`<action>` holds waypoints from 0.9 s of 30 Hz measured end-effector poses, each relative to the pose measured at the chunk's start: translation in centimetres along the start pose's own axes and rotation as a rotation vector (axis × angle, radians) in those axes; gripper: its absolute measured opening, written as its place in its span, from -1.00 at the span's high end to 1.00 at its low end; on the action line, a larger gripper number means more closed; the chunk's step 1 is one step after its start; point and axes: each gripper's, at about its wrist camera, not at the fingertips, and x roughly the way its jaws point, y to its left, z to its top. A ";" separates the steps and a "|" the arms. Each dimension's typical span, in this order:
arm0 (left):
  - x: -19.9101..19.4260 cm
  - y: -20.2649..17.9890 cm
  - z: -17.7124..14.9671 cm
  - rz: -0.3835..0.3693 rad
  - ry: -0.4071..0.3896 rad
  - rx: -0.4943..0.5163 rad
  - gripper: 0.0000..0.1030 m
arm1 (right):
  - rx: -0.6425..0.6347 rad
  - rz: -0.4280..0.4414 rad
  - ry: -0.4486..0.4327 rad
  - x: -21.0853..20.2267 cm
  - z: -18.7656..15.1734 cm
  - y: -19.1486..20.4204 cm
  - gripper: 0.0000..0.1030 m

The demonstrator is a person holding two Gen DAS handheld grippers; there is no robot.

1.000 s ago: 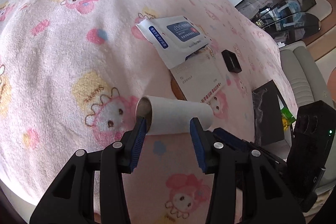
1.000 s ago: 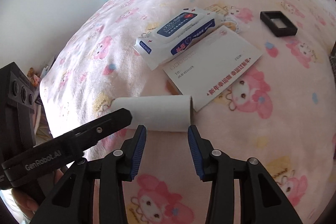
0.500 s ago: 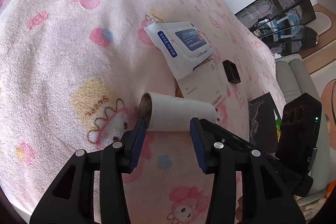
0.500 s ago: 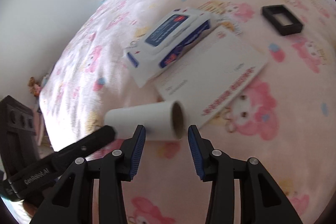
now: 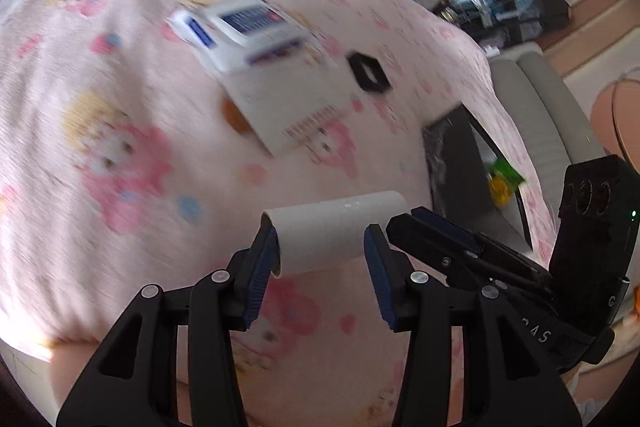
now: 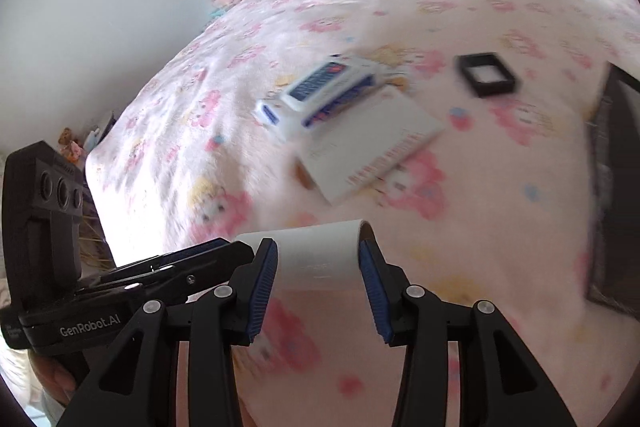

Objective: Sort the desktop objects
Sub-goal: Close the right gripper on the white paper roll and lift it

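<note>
Left wrist view: left gripper (image 5: 320,247) is grasping a white roll (image 5: 334,227) near its left end, blue fingers (image 5: 262,263) pressing on either side, roll lying sideways and sitting clear above the pink cartoon blanket (image 5: 100,147). Right gripper (image 5: 408,223) is coming in from the right, its fingers meeting the roll's right end. Farther back on the blanket, blurred: a wipes pack (image 5: 240,27) overlapping the top of a white envelope (image 5: 288,107), something orange (image 5: 234,115) poking out under the envelope's left edge, a small black frame (image 5: 368,71) just right of them. A dark box (image 5: 456,163) is sitting at the blanket's right edge with green and yellow bits inside.

Right wrist view: right gripper (image 6: 318,253) is clamping the roll (image 6: 320,253) at its open right end, fingers (image 6: 370,279) on both sides. Left gripper (image 6: 224,251) is reaching in from the left, touching the roll's far end. Beyond: pack (image 6: 320,91) on envelope (image 6: 368,151), black frame (image 6: 486,74) well to the right, blanket (image 6: 500,187) under everything. A hand (image 6: 52,375) is showing bottom left under the left gripper.
</note>
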 end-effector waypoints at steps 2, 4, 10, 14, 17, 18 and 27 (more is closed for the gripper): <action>1.1 -2.1 -1.3 -0.016 0.039 0.031 0.12 | 0.025 -0.025 -0.007 -1.8 -1.3 -1.5 0.23; 2.2 -4.1 -2.4 -0.024 0.064 0.068 0.12 | 0.062 -0.042 -0.016 -3.6 -2.7 -3.1 0.23; 5.4 -8.7 -5.7 -0.066 0.140 0.133 0.12 | 0.193 -0.087 -0.018 -7.6 -7.9 -8.7 0.23; 6.9 -10.5 -7.6 -0.074 0.187 0.163 0.12 | 0.249 -0.090 -0.002 -9.0 -10.4 -11.2 0.23; 7.7 -10.9 -8.4 -0.091 0.187 0.162 0.12 | 0.269 -0.105 0.010 -9.3 -11.5 -12.3 0.23; 7.8 -10.9 -8.6 -0.091 0.187 0.158 0.12 | 0.275 -0.106 0.014 -9.2 -11.7 -12.6 0.23; 9.4 -10.0 -9.6 -0.047 0.231 0.116 0.13 | 0.307 -0.079 0.067 -6.8 -13.2 -13.5 0.23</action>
